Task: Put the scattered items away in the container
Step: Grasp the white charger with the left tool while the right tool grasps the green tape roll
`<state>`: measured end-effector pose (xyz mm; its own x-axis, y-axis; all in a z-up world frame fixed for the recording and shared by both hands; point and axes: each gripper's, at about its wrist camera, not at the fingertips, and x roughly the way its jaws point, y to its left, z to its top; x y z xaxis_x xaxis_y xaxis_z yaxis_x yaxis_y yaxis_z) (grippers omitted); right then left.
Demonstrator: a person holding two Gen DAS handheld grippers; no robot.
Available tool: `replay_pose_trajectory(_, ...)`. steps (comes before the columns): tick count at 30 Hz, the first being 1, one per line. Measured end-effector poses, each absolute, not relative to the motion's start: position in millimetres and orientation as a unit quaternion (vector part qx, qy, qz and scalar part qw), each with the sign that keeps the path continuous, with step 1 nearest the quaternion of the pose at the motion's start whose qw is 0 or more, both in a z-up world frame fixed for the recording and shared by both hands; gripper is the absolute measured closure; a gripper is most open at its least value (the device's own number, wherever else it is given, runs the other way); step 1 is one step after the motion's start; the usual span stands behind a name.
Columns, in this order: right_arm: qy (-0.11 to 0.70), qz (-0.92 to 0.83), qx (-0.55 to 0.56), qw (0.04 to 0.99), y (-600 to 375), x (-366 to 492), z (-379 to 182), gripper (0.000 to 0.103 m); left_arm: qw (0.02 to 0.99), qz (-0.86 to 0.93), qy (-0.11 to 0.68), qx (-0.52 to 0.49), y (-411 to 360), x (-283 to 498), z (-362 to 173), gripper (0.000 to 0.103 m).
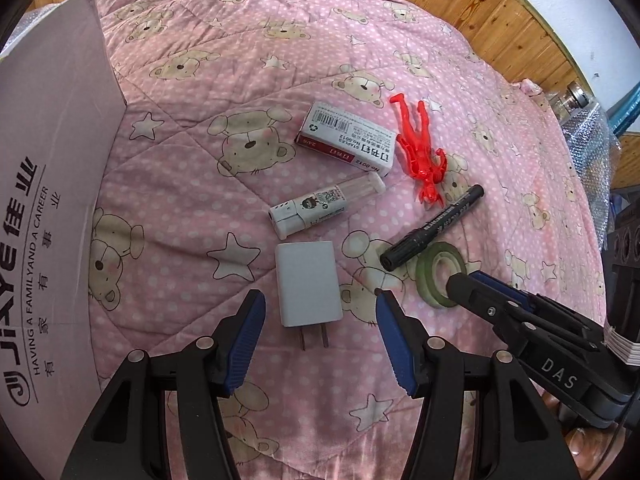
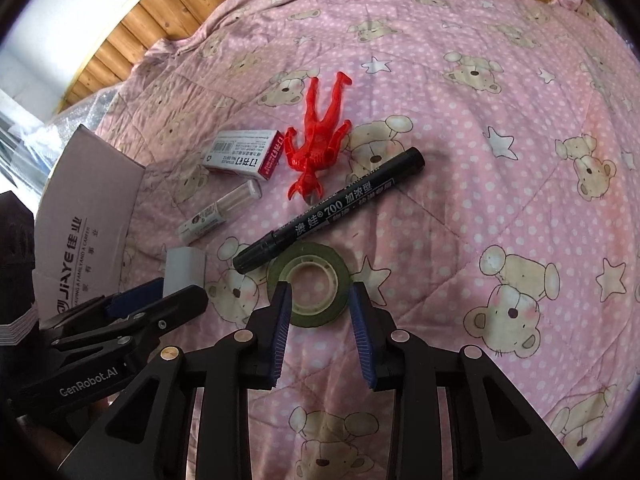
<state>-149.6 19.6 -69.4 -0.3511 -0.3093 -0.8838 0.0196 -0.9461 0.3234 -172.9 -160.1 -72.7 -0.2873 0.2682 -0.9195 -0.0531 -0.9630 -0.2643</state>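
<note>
On the pink bear quilt lie a white charger plug, a white lead-refill case, a staples box, a red toy figure, a black marker and a green tape roll. My left gripper is open, its blue pads either side of the charger's near end. My right gripper is open with its fingertips at both sides of the tape roll. The marker lies just beyond the roll. A cardboard box stands at the left.
The box flap rises left of the items. The right gripper's body reaches in from the right in the left wrist view. A wooden floor surrounds the quilt. Bubble wrap lies at the far right.
</note>
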Motion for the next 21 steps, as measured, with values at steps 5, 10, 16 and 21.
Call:
replay_pose_trajectory(5,-0.118,-0.813,0.560,0.104,17.5,-151.0,-73.8,0.070,0.097,0.801,-0.088,-0.584,-159.0,-176.8,-76.9,0.044)
replay_pose_trajectory(10,-0.106,-0.818,0.557,0.098,17.5,-151.8,-75.4,0.085,0.094,0.808,-0.076,-0.577,-156.5,-178.9,-77.8,0.045)
replay_pose_trajectory(16,-0.110,-0.817,0.557,0.100,19.9,-151.3,-74.4,0.087,0.086,0.814,-0.074,-0.569,-163.4,-178.1,-76.4,0.069)
replay_pose_trajectory(21,-0.114,-0.820,0.551,0.100,19.7,-145.3,-68.1,0.087,0.089,0.813,-0.085,-0.570,-166.3,-173.4,-74.3,0.069)
